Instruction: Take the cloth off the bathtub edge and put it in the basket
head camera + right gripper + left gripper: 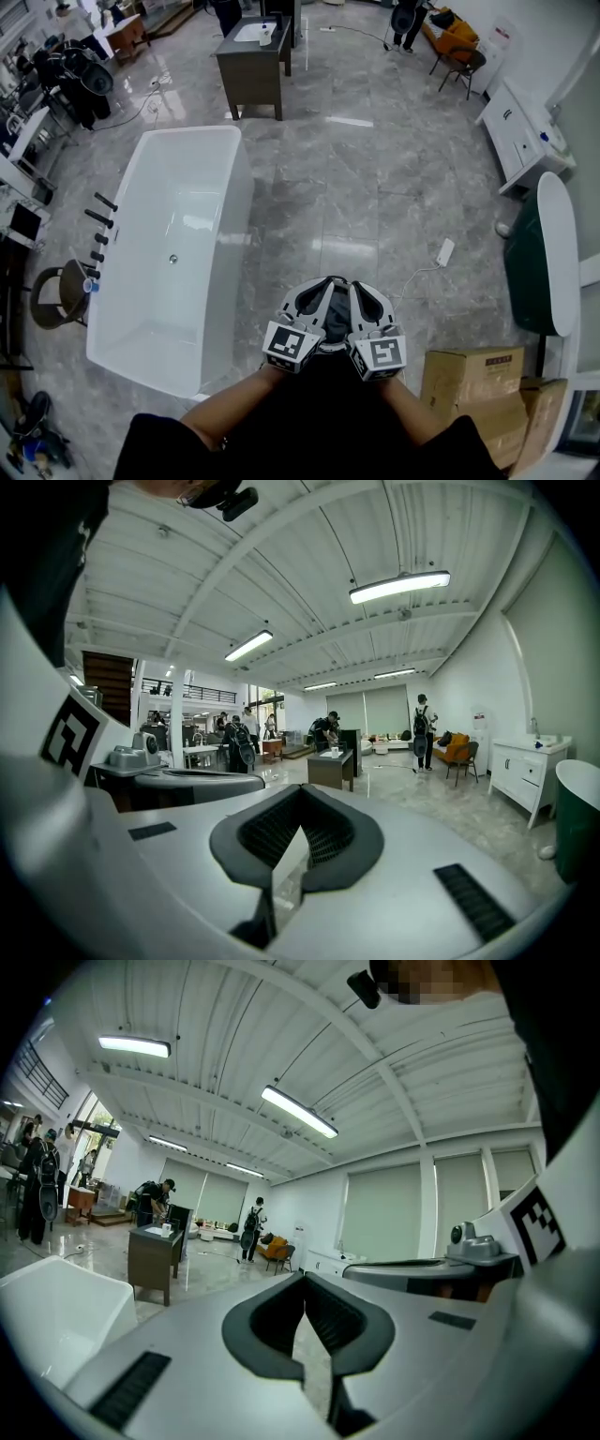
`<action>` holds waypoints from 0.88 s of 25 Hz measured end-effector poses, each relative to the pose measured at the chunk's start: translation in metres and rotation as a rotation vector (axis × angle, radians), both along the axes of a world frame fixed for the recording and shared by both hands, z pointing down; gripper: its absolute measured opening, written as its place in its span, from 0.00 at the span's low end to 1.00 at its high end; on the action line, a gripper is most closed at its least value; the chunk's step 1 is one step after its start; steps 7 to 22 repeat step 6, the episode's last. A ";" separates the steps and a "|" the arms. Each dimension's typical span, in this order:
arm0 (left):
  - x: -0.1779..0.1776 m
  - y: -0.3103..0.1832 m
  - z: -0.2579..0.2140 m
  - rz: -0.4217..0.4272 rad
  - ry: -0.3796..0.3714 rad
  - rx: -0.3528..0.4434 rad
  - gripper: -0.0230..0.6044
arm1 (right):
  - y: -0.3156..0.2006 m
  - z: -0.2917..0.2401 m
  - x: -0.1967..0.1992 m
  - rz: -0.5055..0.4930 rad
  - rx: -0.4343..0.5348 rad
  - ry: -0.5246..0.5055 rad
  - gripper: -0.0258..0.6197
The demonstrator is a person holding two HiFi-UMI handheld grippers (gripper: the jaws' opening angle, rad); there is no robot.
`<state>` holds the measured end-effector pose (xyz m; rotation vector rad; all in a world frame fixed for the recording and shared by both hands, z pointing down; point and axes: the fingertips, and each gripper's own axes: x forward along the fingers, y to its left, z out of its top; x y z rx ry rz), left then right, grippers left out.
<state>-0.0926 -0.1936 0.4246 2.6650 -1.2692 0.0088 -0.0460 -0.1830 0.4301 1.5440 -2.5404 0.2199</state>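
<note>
I hold the left gripper (323,286) and right gripper (361,289) together at my chest, fingers (267,1316) closed and empty, probably parked. The tub (239,202) edge shows no cloth.

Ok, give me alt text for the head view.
The left gripper and right gripper are held side by side, jaws shut and empty, above a grey floor. A white bathtub stands to their left, cardboard boxes at lower right.

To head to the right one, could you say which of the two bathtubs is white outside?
The left bathtub, white inside and out; the right bathtub, at the picture's edge, is dark green outside.
</note>
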 end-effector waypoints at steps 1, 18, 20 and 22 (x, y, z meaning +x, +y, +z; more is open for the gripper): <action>-0.003 0.000 0.000 -0.004 -0.004 -0.003 0.06 | -0.001 0.000 -0.002 0.002 0.001 -0.003 0.09; -0.006 0.004 -0.002 -0.019 0.004 -0.012 0.06 | 0.001 0.002 -0.006 0.009 -0.026 0.006 0.09; -0.006 0.004 -0.002 -0.019 0.004 -0.012 0.06 | 0.001 0.002 -0.006 0.009 -0.026 0.006 0.09; -0.006 0.004 -0.002 -0.019 0.004 -0.012 0.06 | 0.001 0.002 -0.006 0.009 -0.026 0.006 0.09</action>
